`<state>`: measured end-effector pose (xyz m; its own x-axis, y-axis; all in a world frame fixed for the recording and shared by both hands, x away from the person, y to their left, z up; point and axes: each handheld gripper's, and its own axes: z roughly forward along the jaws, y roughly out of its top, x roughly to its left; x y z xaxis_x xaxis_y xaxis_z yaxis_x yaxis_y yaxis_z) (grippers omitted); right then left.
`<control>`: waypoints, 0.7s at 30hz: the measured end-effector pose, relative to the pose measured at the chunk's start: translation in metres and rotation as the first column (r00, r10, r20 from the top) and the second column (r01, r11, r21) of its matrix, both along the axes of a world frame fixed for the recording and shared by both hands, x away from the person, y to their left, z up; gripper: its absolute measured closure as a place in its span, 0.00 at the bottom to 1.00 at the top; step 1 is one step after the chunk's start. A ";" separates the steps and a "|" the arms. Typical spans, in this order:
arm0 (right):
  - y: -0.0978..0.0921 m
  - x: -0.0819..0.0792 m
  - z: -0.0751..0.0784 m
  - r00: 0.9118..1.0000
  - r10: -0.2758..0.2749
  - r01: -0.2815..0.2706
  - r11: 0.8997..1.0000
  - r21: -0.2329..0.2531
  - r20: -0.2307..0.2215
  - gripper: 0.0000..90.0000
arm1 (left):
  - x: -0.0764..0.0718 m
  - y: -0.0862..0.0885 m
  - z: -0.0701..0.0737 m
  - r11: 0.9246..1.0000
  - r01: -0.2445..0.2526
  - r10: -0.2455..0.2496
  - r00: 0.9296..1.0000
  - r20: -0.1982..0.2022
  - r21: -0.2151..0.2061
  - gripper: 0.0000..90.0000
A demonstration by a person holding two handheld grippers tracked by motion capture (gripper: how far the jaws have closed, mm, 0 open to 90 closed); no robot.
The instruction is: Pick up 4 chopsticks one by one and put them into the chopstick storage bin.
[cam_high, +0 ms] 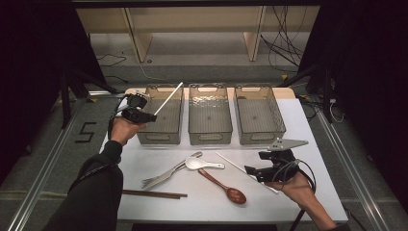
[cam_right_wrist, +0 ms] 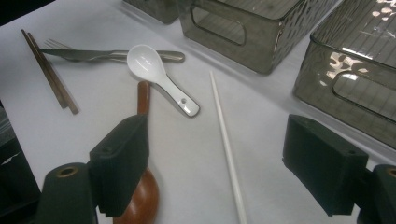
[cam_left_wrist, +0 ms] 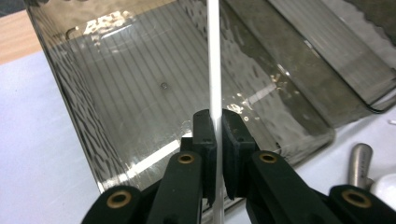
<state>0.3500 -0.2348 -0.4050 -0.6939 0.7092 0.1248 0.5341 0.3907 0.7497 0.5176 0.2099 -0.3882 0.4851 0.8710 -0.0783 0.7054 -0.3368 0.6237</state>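
My left gripper [cam_high: 150, 117] [cam_left_wrist: 218, 140] is shut on a thin white chopstick [cam_high: 169, 97] [cam_left_wrist: 213, 65], which slants up over the left smoky plastic bin [cam_high: 161, 120] [cam_left_wrist: 140, 93]. My right gripper [cam_high: 252, 172] [cam_right_wrist: 219, 172] is open just above the white tabletop [cam_high: 298, 125]. A second white chopstick [cam_high: 240, 168] [cam_right_wrist: 226, 140] lies flat on the table between its jaws, untouched.
Middle bin [cam_high: 210, 115] [cam_right_wrist: 252, 28] and right bin [cam_high: 260, 115] [cam_right_wrist: 359, 79] stand at the back. On the table lie a white ceramic spoon [cam_high: 204, 164] [cam_right_wrist: 159, 77], a wooden spoon [cam_high: 223, 185] [cam_right_wrist: 142, 98], a metal fork and knife [cam_high: 166, 175] [cam_right_wrist: 102, 54] and brown chopsticks [cam_high: 154, 194] [cam_right_wrist: 49, 72].
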 end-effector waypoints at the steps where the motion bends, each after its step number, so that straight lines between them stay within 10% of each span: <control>1: 0.000 0.000 0.000 1.000 0.001 -0.001 1.000 0.000 0.000 0.26 | 0.001 0.000 -0.001 1.000 -0.005 0.005 1.000 -0.004 -0.001 0.95; 21: 0.002 0.000 0.001 1.000 0.018 -0.018 1.000 0.000 -0.003 0.27 | 0.021 0.001 -0.018 0.996 -0.075 0.077 0.996 -0.035 0.056 0.93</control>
